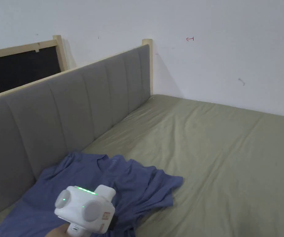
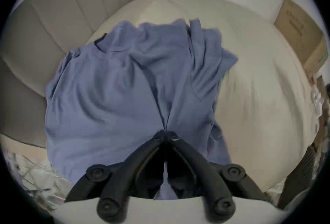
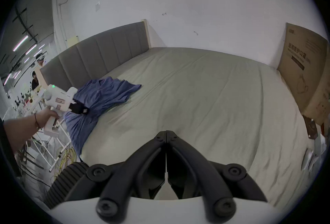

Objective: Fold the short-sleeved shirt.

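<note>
Closed black jaws of the left gripper (image 2: 166, 134) pinch a bunch of the crumpled blue short-sleeved shirt (image 2: 110, 84), which lies on the olive-green bedsheet (image 1: 224, 148) beside the grey padded headboard (image 1: 76, 108). Pulling from this bunched spot risks dragging wrinkles tighter. The right gripper (image 3: 166, 134) hangs closed and empty over bare sheet.

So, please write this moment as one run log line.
left gripper: shut on blue shirt | right gripper: shut, empty, above bed | shirt: crumpled, unfolded
</note>
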A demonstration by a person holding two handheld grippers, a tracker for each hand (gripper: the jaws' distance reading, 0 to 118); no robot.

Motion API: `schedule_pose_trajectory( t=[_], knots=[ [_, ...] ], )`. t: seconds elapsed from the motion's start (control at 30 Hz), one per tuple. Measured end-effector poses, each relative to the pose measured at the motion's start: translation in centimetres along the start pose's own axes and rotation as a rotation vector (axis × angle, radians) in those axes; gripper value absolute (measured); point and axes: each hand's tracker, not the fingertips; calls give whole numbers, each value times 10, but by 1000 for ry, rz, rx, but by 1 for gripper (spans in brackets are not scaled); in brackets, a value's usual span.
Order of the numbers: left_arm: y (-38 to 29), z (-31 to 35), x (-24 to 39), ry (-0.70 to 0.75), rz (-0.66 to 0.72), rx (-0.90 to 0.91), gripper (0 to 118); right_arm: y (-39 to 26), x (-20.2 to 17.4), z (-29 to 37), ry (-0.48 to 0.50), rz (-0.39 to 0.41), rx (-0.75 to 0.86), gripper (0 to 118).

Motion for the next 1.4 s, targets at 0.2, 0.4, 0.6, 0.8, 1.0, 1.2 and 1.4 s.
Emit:
schedule_pose_trajectory(
  t=[0.2, 0.4, 0.6, 0.8, 1.0, 1.2, 1.4],
  knots=[
    [-2, 65, -20, 56, 18, 197, 1, -1, 6, 13, -25, -4, 13, 0],
    [9, 141, -38, 62, 129, 432, 1, 6, 8, 29, -26, -29, 56, 0],
    [56, 243, 13, 49, -26, 616, 1, 17, 14, 59, -31, -59, 159, 0],
    [104, 320, 108, -229, -119, 798, 1, 21, 30, 114, -87, -78, 324, 0],
    [133, 341, 236, -518, -275, 827, 1, 14, 60, 170, -185, -93, 406, 0],
    [139, 272, 365, -689, -379, 557, 1, -17, 114, 207, -310, -193, 445, 0],
    [100, 144, 460, -701, -419, 185, 1, -51, 156, 206, -376, -277, 371, 0]
  ],
)
